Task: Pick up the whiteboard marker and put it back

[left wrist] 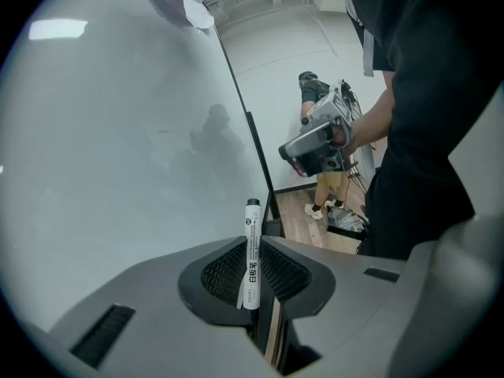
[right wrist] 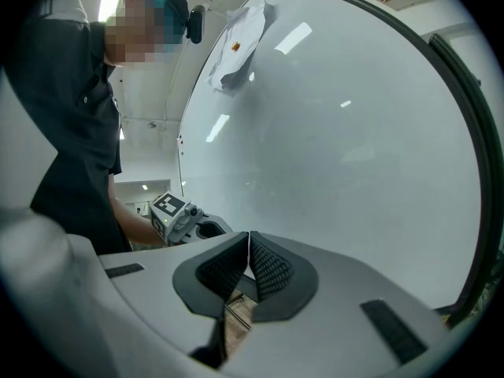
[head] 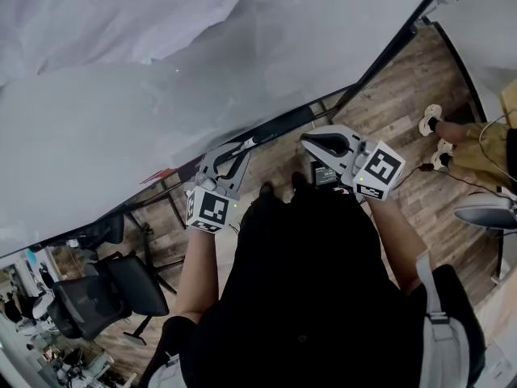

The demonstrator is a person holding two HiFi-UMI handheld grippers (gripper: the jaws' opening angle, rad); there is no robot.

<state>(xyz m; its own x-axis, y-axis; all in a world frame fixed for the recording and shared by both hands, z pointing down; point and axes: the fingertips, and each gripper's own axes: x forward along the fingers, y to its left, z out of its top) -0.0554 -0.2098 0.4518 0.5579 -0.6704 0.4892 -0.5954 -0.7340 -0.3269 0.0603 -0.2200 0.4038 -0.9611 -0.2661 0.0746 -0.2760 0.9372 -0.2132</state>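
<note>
Left gripper view: whiteboard marker [left wrist: 251, 246] partly hidden between pads [left wrist: 220, 272].

Whiteboard marker [left wrist: 250, 250]: white barrel, black cap, black print.
Left gripper [head: 240, 153], right gripper [right wrist: 249, 241]: grey shells.
Pads [left wrist: 224, 270]: black, fine mesh pattern.
Cube [head: 212, 208]: white, black square markers.
Whiteboard [left wrist: 118, 172]: white; frame [left wrist: 256, 156] black.
Floor [head: 388, 103]: brown wood planks.
Person's top [head: 307, 281]: black.
Office chair [head: 105, 293]: black.
</note>
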